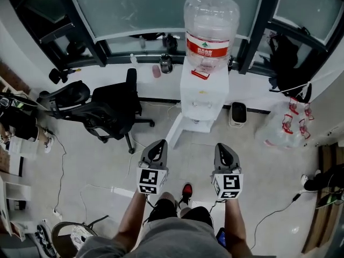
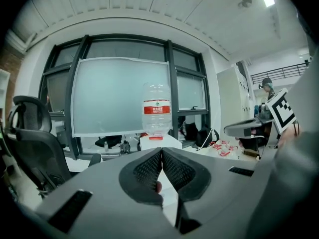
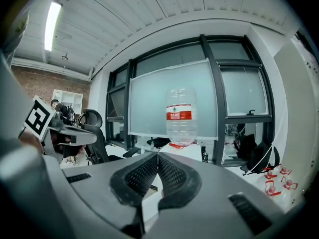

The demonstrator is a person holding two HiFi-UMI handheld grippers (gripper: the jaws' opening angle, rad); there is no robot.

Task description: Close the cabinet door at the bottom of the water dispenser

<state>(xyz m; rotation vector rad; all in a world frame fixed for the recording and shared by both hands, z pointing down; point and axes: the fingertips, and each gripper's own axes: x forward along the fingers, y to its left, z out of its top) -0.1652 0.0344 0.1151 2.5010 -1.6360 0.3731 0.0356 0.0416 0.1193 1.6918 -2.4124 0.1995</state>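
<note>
On a pale floor, against the dark-framed window wall: white floor-standing water dispenser (image 1: 201, 93), topped with a clear plastic bottle with a red label (image 1: 211, 23). At its foot, white cabinet door (image 1: 176, 129) swung open, angled out toward the left of the head view, free edge on the near side.

Held side by side in front of it: left grey two-jaw gripper (image 1: 157, 144) and right grey two-jaw gripper (image 1: 223, 146), both pointing at the dispenser, short of it and touching nothing. Left one near the door's outer edge but apart from it; right one over bare floor before the cabinet.

Left gripper (image 2: 162, 151) closed tight: black ribbed pads (image 2: 149, 171) meeting at the tips, nothing between. Right gripper (image 3: 158, 156) likewise, pads tip to tip, empty.

Left of the dispenser, 2 black office chairs (image 1: 115, 109). Right of it, a small black container (image 1: 237, 114) by the wall and a clear plastic bag of red-and-white items (image 1: 285, 128).
</note>
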